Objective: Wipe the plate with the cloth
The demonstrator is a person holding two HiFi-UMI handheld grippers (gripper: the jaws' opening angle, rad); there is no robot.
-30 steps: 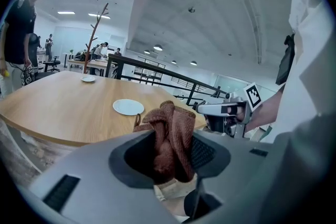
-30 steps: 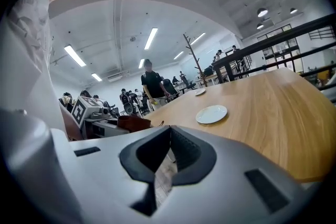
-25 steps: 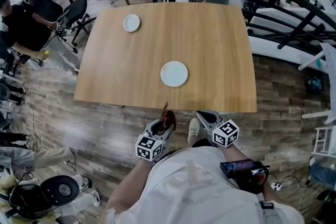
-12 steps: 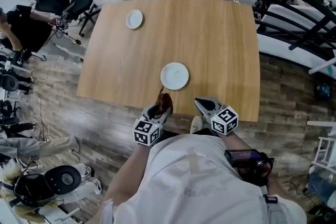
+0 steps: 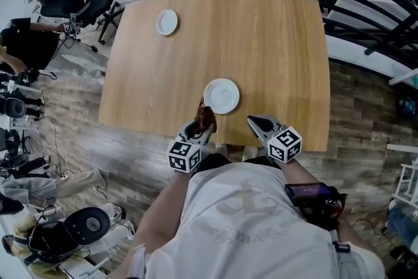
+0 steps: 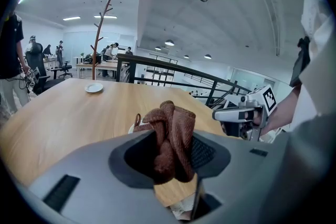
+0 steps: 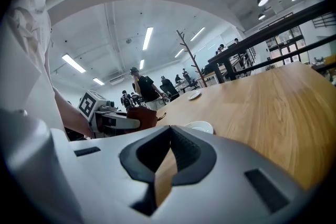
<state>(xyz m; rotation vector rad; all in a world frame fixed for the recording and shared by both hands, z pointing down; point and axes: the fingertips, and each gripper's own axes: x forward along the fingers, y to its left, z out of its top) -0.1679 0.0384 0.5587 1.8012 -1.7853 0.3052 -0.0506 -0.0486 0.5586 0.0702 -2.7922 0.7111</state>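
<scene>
Left tool [image 5: 201, 125] grips brown cloth [image 5: 207, 117] just beside plate [image 5: 221, 96] on table [image 5: 261, 42]; right tool [image 5: 255, 122] closed, empty.

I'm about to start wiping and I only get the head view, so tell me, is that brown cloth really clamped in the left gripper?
Observer: Yes. In its own view the left gripper is shut on the cloth, which bunches up past the jaws.
Operator: And the right gripper, is it carrying anything?
Observer: No. Its own view shows the right gripper with jaws together and nothing between them.
Operator: Is the cloth over the plate yet?
Observer: Not judging by the right gripper view: the cloth sits beside the plate, with bare table showing between them.
</scene>
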